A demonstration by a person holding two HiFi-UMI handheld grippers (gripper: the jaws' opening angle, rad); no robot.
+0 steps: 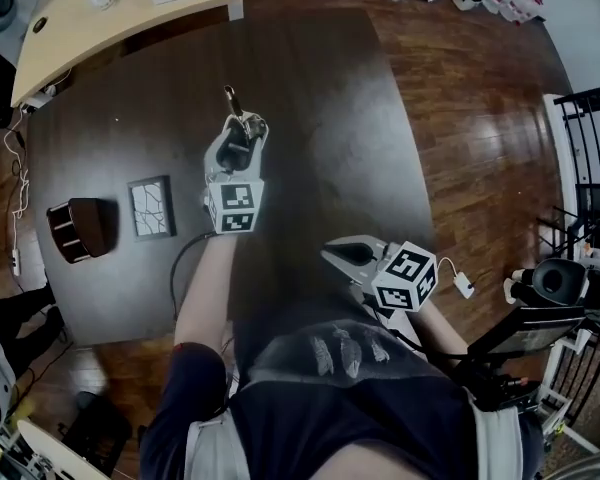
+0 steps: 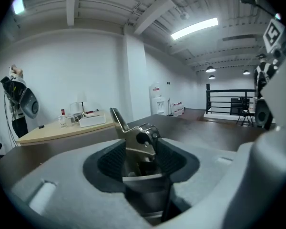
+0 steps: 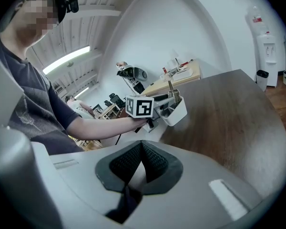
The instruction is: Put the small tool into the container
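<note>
Dark table [image 1: 310,98], large, mostly bare. Pale wooden desk [image 1: 100,18] at its far left corner.

Left gripper [image 1: 242,128] over mid-table. Its jaws are spread fairly wide, and the pads look pressed on either side of the small tool [image 2: 139,140]. The tool is metal, and its thin lever pokes out past the fingertips.

Right gripper [image 3: 142,149] near the person's body, pads closed tip to tip, nothing between.

Dark brown container [image 1: 80,228] at table's left edge, well apart from the tool. Grey square tile [image 1: 150,207] just beside it.
</note>
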